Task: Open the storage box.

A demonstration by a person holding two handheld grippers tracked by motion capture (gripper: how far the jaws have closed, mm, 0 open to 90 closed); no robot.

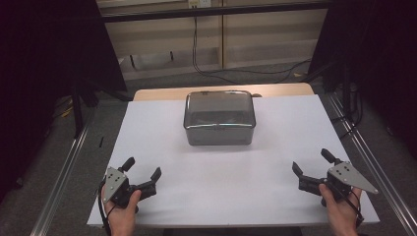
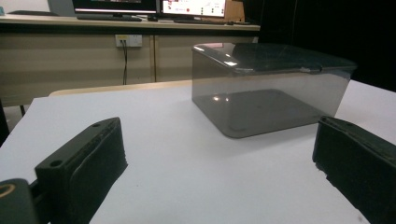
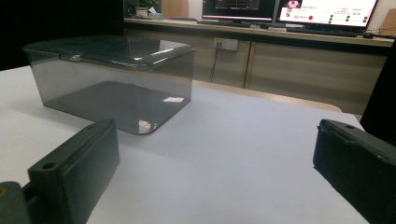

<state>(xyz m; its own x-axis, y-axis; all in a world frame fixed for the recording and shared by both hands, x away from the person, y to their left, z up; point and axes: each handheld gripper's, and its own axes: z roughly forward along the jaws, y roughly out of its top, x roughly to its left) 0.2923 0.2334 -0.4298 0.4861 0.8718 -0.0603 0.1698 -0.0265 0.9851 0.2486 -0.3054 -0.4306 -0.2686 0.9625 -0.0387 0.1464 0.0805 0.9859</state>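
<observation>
**Start pose, box not yet reached**

Left hand-held gripper (image 1: 143, 173) & right hand-held gripper (image 1: 312, 166): both released, nothing btwn jaws. Box (image 1: 219, 118), lid on, sits on table (image 1: 162, 147) ahead of and btwn them, well apart. Likely next: both move fwd and inward to box.

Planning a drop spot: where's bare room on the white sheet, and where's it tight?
Free: the wide strip between the smoky lidded box and the two open grippers, left gripper and right gripper; also the bare sheet left and right of the box. Tight: behind the box, near the table's far edge.
</observation>
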